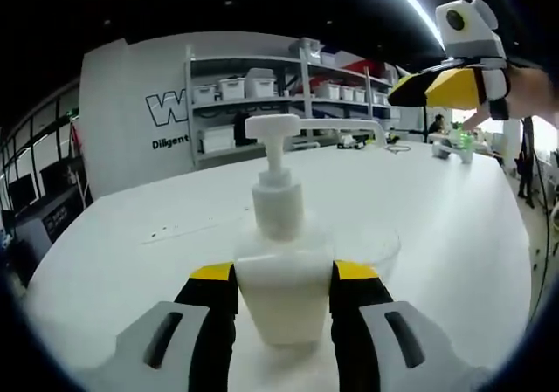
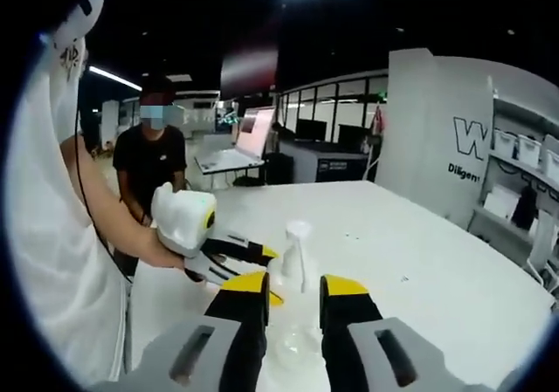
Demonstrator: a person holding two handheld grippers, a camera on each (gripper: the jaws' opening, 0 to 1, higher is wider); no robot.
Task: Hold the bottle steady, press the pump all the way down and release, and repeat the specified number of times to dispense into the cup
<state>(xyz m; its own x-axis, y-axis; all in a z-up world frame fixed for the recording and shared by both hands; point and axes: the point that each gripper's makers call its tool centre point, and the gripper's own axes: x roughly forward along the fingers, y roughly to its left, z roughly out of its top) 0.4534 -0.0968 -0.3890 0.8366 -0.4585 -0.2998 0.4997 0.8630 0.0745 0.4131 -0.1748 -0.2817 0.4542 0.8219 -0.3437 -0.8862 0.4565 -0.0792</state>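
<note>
A broad white bench (image 1: 454, 226) spreads ahead of both tools, with storage shelves (image 1: 262, 95) standing well beyond the left tool and a bystander (image 2: 150, 161) behind the same tool in the right gripper view. Between the left tool's (image 1: 284, 283) yellow-tipped jaws stands the white pump bottle (image 1: 281, 278), upright, the jaws closed against its two sides and gripping the body low down. Its pump head (image 1: 281, 128) rises straight above that tool, the spout pointing off to the tool's right over a clear cup (image 1: 371, 248) that sits just behind and beside the bottle. The right tool (image 2: 293, 292) hangs well above the bench, looking down on the pump; its jaws stand a narrow gap apart with nothing between them. In the left gripper view the right tool shows high and to the right, clear of the pump. The press appears not yet begun. To do it well, the right tool would likely need to come down squarely on the flat top of the pump head and push along the stem's axis, while the left tool keeps its clamp firm so the bottle neither tips nor slides, and the spout stays over the cup.
</note>
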